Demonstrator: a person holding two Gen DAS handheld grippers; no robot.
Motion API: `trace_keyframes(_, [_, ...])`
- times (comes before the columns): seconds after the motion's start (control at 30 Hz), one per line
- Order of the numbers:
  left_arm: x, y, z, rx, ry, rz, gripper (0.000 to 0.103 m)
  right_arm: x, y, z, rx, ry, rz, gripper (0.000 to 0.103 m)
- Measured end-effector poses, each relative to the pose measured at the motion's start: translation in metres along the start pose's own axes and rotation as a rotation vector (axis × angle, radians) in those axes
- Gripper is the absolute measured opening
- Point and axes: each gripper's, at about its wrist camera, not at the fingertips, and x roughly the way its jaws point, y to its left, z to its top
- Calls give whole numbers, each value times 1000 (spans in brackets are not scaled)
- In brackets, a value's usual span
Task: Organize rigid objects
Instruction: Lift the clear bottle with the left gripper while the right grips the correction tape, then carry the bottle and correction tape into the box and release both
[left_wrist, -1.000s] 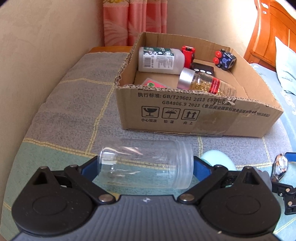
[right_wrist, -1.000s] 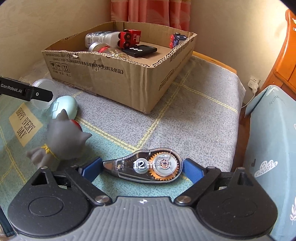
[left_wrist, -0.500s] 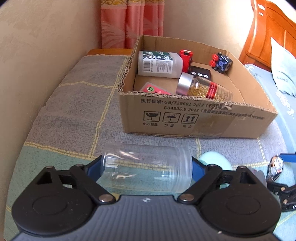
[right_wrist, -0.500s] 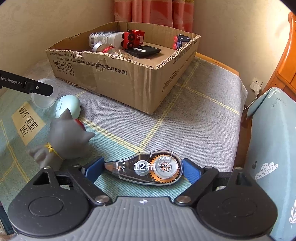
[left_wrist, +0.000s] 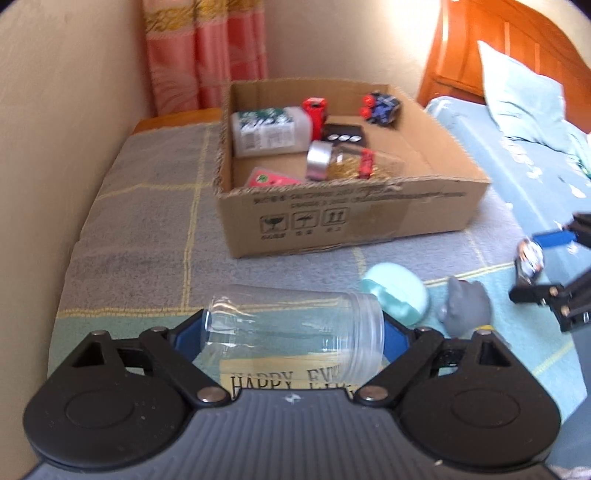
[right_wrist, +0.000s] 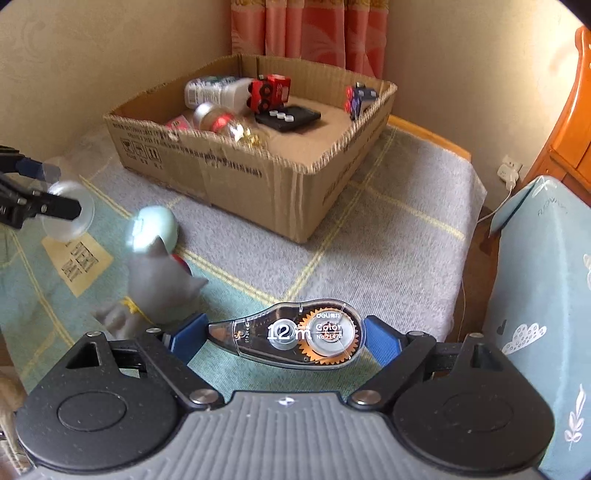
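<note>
My left gripper (left_wrist: 293, 332) is shut on a clear plastic jar (left_wrist: 295, 325), held sideways above the blanket, short of the cardboard box (left_wrist: 351, 221). My right gripper (right_wrist: 284, 339) is shut on a clear correction tape dispenser (right_wrist: 295, 334), also lifted, right of the box (right_wrist: 258, 184). The box holds a white bottle (left_wrist: 269, 129), a silver-capped bottle (left_wrist: 347, 162), red toy cars (left_wrist: 316, 110), a black remote (left_wrist: 343, 134) and a pink card (left_wrist: 269, 179). The left gripper and jar also show in the right wrist view (right_wrist: 66, 214).
A mint round case (left_wrist: 397, 293) and a grey cat figure (left_wrist: 467, 308) lie on the blanket between the grippers. A wall runs along the left, a curtain (left_wrist: 207, 55) behind the box. A wooden headboard (left_wrist: 498, 48) and bed lie to the right.
Both grippers have risen with their loads, and both views now look down into the box from higher up. The left view has swung, so the box sits further off.
</note>
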Motion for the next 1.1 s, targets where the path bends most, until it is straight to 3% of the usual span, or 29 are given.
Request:
trace_keyframes(0.37, [-23,4,4,40,-76,-42,91,-36,7,68,-72,-128,-41,93])
trace_keyframes(0.63, [-26,19,8,7,-88,-20,91,4,6,128,-100,-115,-35,93])
trace_keyframes(0.93, [-24,17,32,45,-114,-2,91,51,1,162,-64,-97,-44,93])
trace_keyframes(1.1, [-23,10,51,84,-140,-2,91,53,-5,167,-48,-118,-61,103])
